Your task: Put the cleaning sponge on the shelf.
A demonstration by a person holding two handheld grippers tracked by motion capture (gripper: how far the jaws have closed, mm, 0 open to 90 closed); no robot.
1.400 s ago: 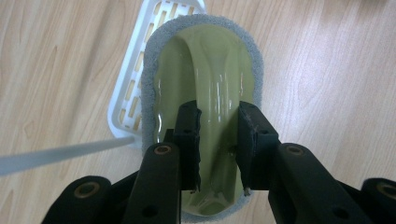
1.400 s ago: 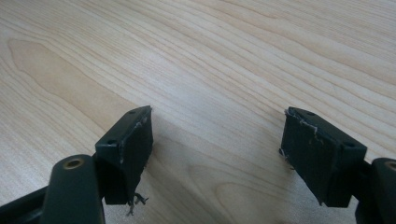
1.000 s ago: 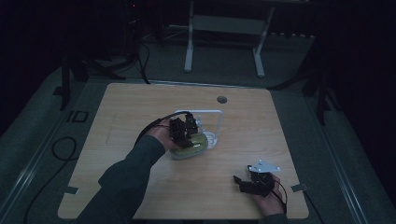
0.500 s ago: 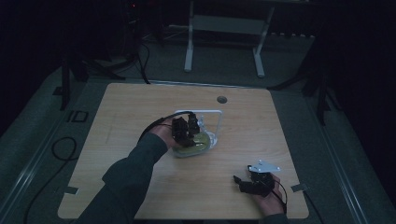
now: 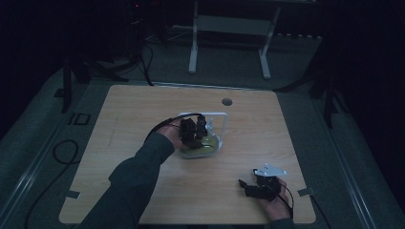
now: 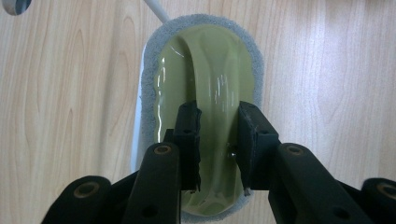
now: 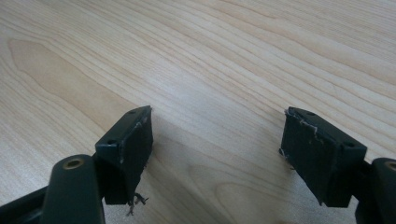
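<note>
Gripping item: olive-green oval scrubbing brush with an arched glossy plastic handle and a grey fibrous pad rim (image 6: 205,70), lying flat on the table near its middle; seen in the high view (image 5: 206,145) under the left hand.
Brush handle: arched strap running the brush's length, pinched between both black pads (image 6: 188,135) of the left tool.
Left gripper (image 6: 217,140): jaws closed on the arched handle, one pad on each side, pointing down at the brush; in the high view (image 5: 193,131) it sits above the brush with a black cable looping to its left.
White frame: thin white rounded-rectangle outline (image 5: 223,125) on the table, just beside the brush on its far and right sides; what it is cannot be told.
Right gripper (image 7: 217,149): jaws wide apart with bare wood between them, holding nothing; in the high view (image 5: 255,185) it rests at the near right of the table, well apart from the brush, with a grey three-cornered plate on top.
Table: light wood-grain rectangular tabletop (image 5: 143,109), with a small round hole (image 5: 227,101) near the far edge.
Person: dark grey sleeve (image 5: 136,176) reaching in from the near left.
</note>
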